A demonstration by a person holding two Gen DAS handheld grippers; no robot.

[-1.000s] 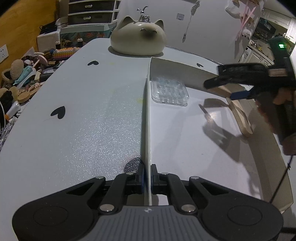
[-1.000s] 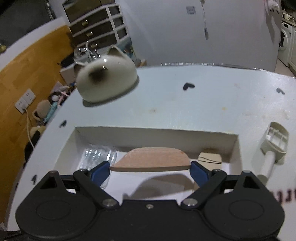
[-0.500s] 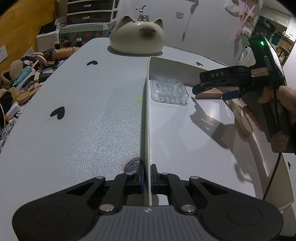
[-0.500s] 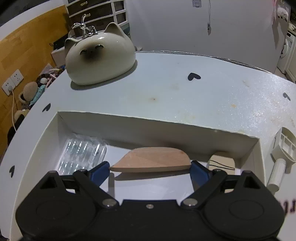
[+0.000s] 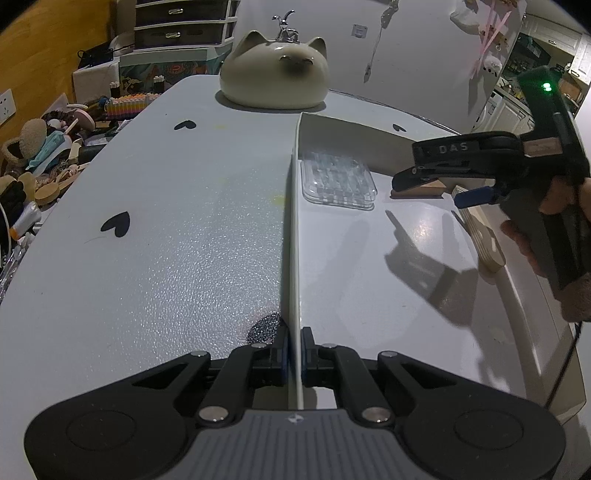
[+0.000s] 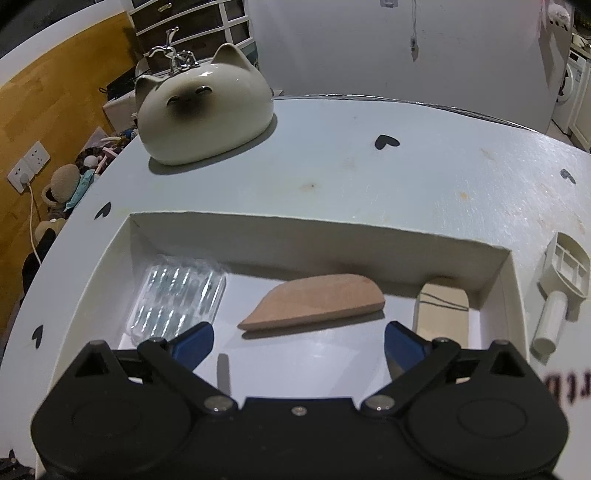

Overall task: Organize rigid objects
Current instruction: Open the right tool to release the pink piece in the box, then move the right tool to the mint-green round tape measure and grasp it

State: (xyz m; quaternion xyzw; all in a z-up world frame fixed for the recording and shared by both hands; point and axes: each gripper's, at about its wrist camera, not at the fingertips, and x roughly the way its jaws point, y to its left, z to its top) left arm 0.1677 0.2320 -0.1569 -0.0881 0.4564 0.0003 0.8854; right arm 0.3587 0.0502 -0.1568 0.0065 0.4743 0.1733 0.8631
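From the left wrist view, my left gripper (image 5: pixel 294 356) is clenched on the near wall of the shallow white cardboard box (image 5: pixel 295 236), keeping it steady on the grey table (image 5: pixel 166 221).

From the right wrist view, my right gripper (image 6: pixel 297 341) has just been opening; its jaws are released with nothing between them. The flat brown wooden leaf-shaped piece (image 6: pixel 314 304) lies inside the box near its far wall, between the clear plastic case (image 6: pixel 177 295) and a pale wooden block (image 6: pixel 441 308). I think a careless withdrawal could catch the piece with a blue pad, or the box could shift if my left grip slips.

A wood-panelled wall (image 6: pixel 55 122) with a socket (image 6: pixel 29 166) stands far left of the jaws; drawers (image 5: pixel 181 22) and a white wall (image 6: pixel 406 48) rise beyond them.
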